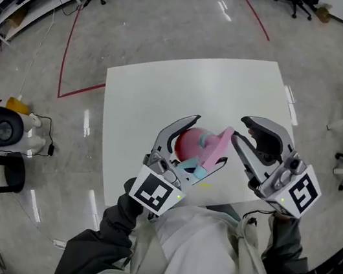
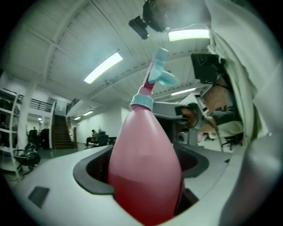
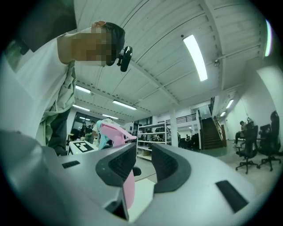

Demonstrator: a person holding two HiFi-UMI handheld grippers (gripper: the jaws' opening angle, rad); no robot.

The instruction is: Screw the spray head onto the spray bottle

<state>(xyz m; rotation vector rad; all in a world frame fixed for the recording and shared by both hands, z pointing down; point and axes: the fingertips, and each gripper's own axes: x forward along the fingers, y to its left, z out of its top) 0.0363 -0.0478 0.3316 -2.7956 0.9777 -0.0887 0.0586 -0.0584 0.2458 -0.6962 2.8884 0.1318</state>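
Your left hand-held gripper (image 1: 205, 142) is clenched on the belly of the bottle (image 1: 189, 143), holding it above the tabletop (image 1: 166, 93) with the neck turned toward your other hand. The spray head (image 1: 220, 143) sits on that neck, collar down. I can't tell how far it's threaded. Your right hand-held gripper (image 1: 240, 129) hangs just beside the head, jaws partly apart and pinching nothing, likely placed to take the head for a twist.

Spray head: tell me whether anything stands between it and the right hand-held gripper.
Nothing visible does. The spray head sits on the neck of the bottle, which the left hand-held gripper clamps. The right hand-held gripper is close beside the head, jaws apart.
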